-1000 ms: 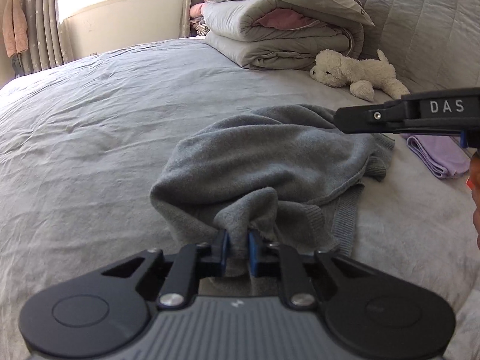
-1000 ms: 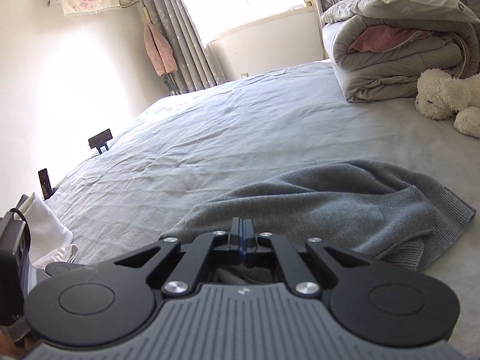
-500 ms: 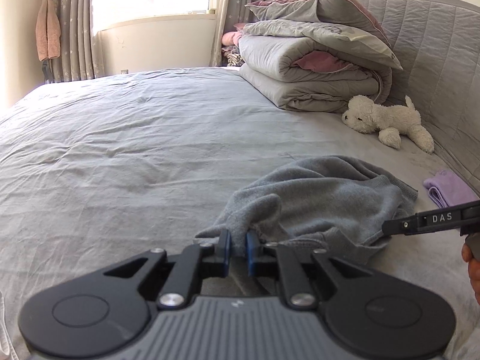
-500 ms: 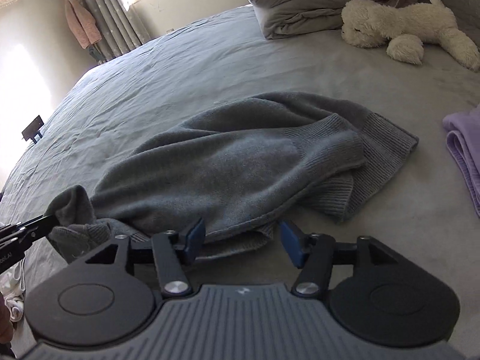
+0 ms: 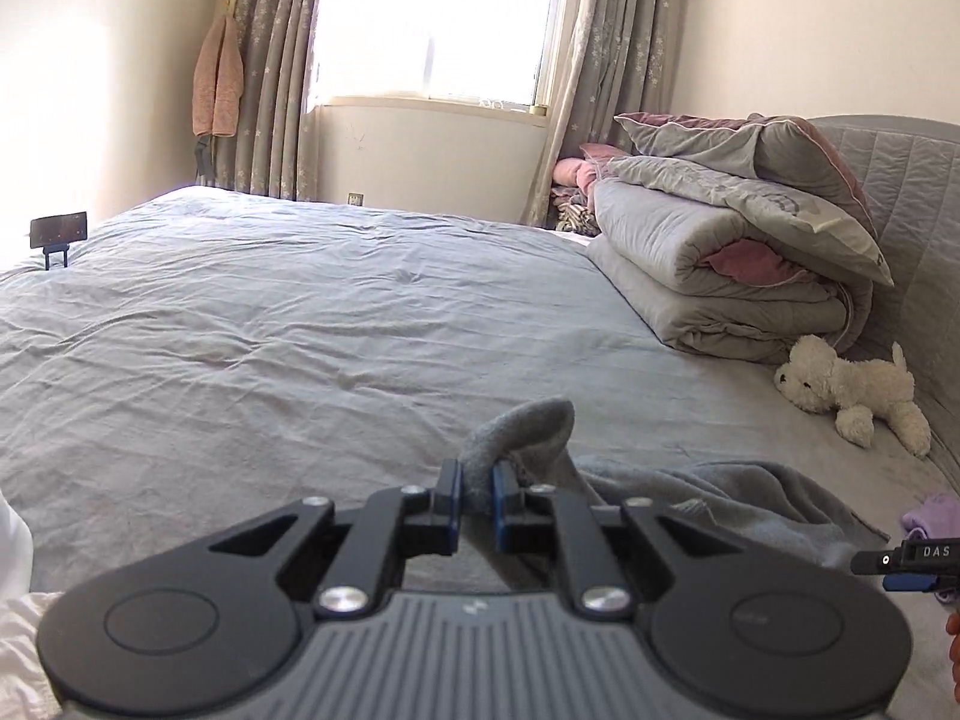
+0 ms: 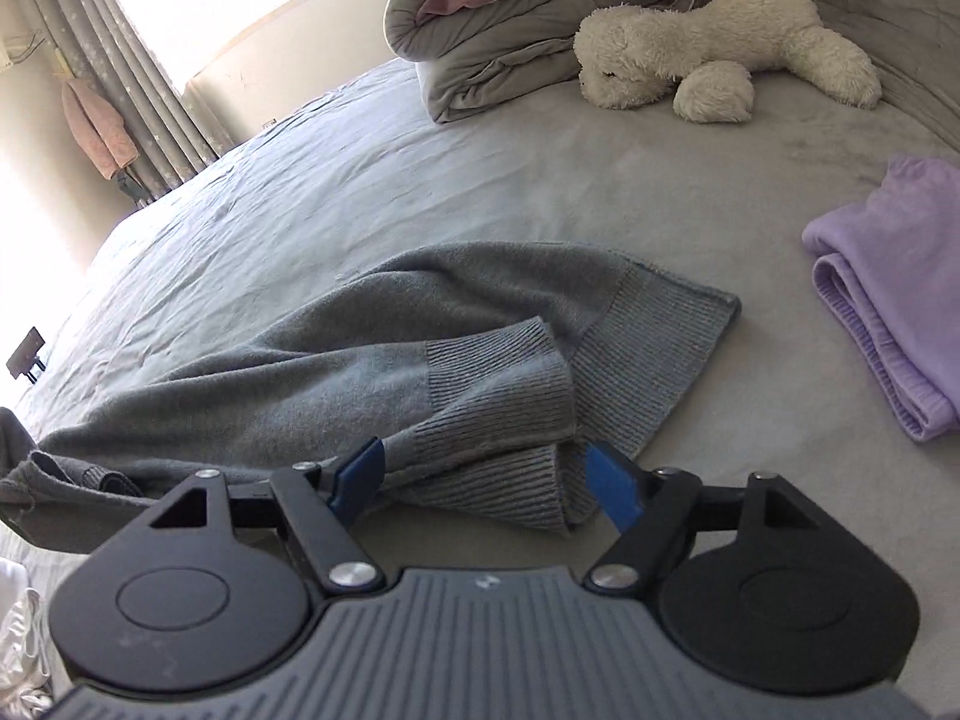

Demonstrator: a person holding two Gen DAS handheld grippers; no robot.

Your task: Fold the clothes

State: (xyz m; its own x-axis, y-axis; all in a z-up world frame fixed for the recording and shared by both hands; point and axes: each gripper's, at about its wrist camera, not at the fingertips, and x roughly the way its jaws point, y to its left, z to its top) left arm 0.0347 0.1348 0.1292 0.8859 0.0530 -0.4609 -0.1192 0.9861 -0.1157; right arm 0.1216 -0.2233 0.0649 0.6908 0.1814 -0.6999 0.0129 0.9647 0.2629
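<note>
- L wrist view: big bed (image 5: 288, 324) w/ wrinkled grey sheet fills the frame; window (image 5: 432, 18) w/ patterned curtains at back, cream walls, pink garment (image 5: 217, 81) hanging by the curtain.
- Folded grey/pink duvet stack (image 5: 720, 264) against the quilted headboard (image 5: 900, 180); white plush dog (image 5: 852, 390) lies just beside it.
- Small black stand (image 5: 59, 231) at far L edge of bed.
- Left gripper (image 5: 476, 501) fingers nearly closed, pinching a bunched end of the grey sweater (image 5: 708, 498); rest of it trails to the R on the sheet.
- R wrist view: sweater (image 6: 336, 348) lies spread on the bed, ribbed hem toward the plush dog (image 6: 720, 54).
- Right gripper (image 6: 486, 477) fingers wide apart, holding nothing; they straddle a ribbed cuff (image 6: 498, 480) low at the sheet.
- Folded lilac garment (image 6: 894, 288) to the R, apart from the sweater.
</note>
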